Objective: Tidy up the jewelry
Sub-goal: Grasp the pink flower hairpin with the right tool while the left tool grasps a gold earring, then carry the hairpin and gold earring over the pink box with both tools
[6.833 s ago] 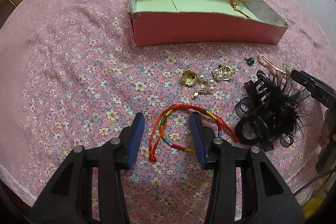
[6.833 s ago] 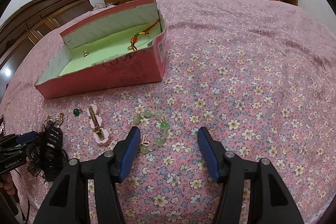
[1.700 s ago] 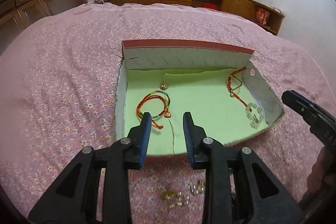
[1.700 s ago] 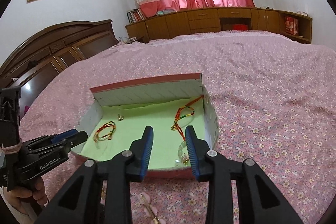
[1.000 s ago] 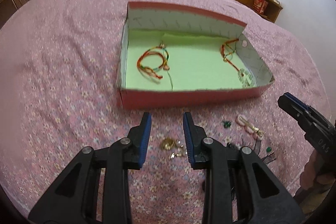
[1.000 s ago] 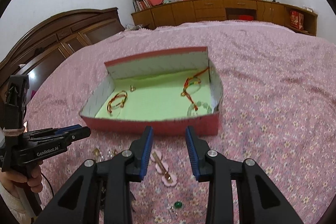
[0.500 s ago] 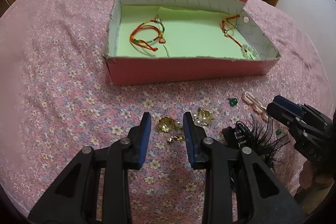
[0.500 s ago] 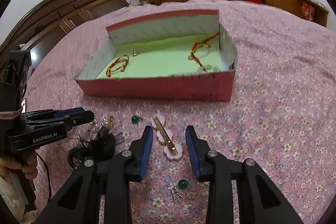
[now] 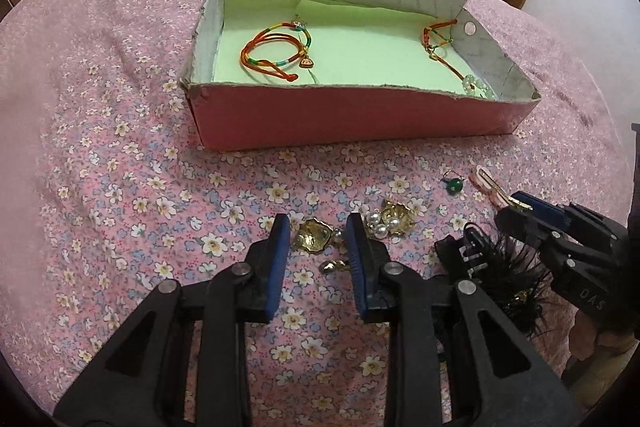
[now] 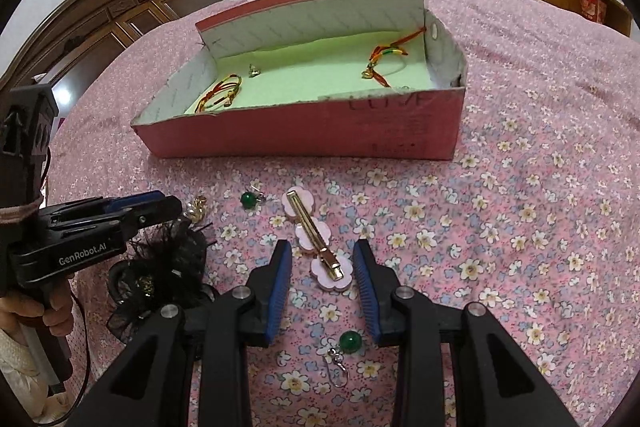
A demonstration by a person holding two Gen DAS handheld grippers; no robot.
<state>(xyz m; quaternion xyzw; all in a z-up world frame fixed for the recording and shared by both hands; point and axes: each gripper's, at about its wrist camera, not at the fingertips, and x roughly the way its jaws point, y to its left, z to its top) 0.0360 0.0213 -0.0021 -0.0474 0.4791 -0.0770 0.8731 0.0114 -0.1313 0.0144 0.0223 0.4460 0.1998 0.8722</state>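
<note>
Left wrist view: a pink flowered bedspread (image 9: pixel 120 131) carries a pink box (image 9: pixel 352 115), wooden cabinets behind. The left gripper (image 9: pixel 318 239), jaws closing but still apart, frames a gold earring (image 9: pixel 312 238), apparently without touching it.

Right wrist view: same bedspread, a dark wooden headboard and curtains beyond. The right gripper (image 10: pixel 322 261), jaws apart, straddles the near end of a pink flower hair clip (image 10: pixel 320 243) before the box's front wall.

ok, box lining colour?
Pale green; the box is pink outside. Left wrist view shows it best.
</note>
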